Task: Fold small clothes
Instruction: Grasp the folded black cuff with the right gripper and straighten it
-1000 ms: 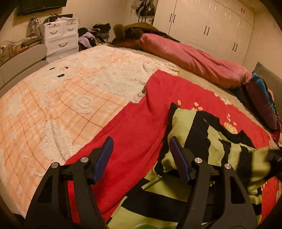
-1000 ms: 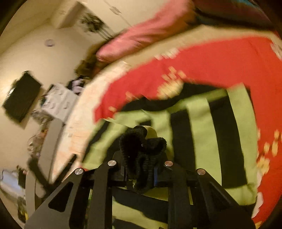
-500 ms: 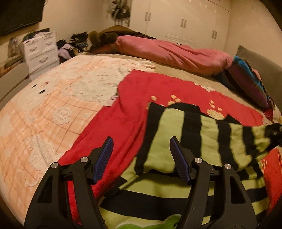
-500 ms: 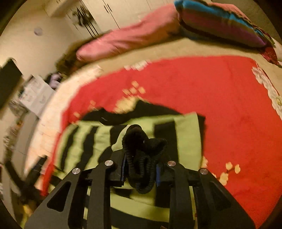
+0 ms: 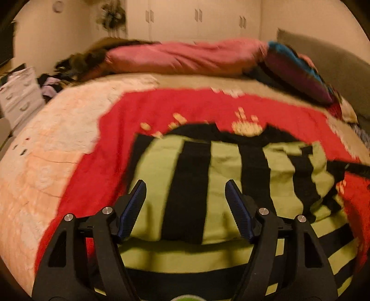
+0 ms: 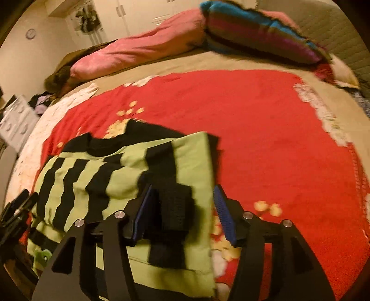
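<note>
A green-and-black striped sweater (image 5: 231, 166) lies on a red blanket (image 5: 111, 166) on the bed. In the right wrist view its sleeve (image 6: 97, 176) is folded across the body and ends in a black ribbed cuff (image 6: 175, 208). My right gripper (image 6: 182, 214) has its jaws opening around that cuff, which rests on the sweater (image 6: 189, 162) with the right pad clear of it. My left gripper (image 5: 187, 208) hovers low over the sweater's near part. Its jaws are opening and nothing is between them. The left gripper (image 6: 16, 208) also shows at the far left edge of the right wrist view.
A rolled pink duvet (image 5: 185, 58) and a striped cushion (image 5: 298, 71) lie along the bed's far side. A peach blanket (image 5: 41, 162) covers the bed to the left. White drawers (image 5: 18, 97) and a clothes pile stand beyond it, and wardrobes (image 5: 196, 20) line the back wall.
The right gripper came down with the black cuff, laid the sleeve across the sweater, and its jaws parted. The left gripper slid over the sweater and rolled level.
</note>
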A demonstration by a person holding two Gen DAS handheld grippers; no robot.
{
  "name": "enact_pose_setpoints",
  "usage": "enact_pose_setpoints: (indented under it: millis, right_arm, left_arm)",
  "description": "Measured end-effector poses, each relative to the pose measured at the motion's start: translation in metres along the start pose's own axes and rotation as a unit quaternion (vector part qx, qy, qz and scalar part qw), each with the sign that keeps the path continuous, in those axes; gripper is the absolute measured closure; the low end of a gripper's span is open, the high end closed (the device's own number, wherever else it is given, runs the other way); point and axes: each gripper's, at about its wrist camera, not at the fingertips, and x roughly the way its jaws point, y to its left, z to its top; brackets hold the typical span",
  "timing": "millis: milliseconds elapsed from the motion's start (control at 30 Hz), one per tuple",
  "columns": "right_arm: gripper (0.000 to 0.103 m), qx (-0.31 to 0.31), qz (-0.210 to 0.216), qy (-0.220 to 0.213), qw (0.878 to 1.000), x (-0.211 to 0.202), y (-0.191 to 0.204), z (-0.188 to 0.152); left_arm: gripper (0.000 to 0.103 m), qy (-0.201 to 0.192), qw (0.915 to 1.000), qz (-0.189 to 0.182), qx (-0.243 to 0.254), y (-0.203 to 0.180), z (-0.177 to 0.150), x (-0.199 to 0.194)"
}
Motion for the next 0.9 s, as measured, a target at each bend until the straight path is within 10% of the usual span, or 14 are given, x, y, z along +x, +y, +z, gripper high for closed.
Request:
enact_pose_setpoints:
  millis: [333, 533, 900]
  right_arm:
    - [0.051, -0.056, 0.072, -0.012, 0.996, -0.016, 0.051, -0.012]
    - [0.056, -0.052, 0.020, 0.071, 0.996, 0.045, 0.048, -0.018]
    - [0.052, -0.037, 0.039, 0.054, 0.997, 0.035, 0.042, -0.019]
  left_arm:
    - [0.038, 0.053, 0.9980, 0.002, 0.035, -0.010, -0.019, 0.030]
    - [0.038, 0.055, 0.9980, -0.006, 0.031, -0.007, -0.019, 0.029]
    - [0.038, 0.055, 0.9982, -0.016, 0.019, -0.004, -0.022, 0.025]
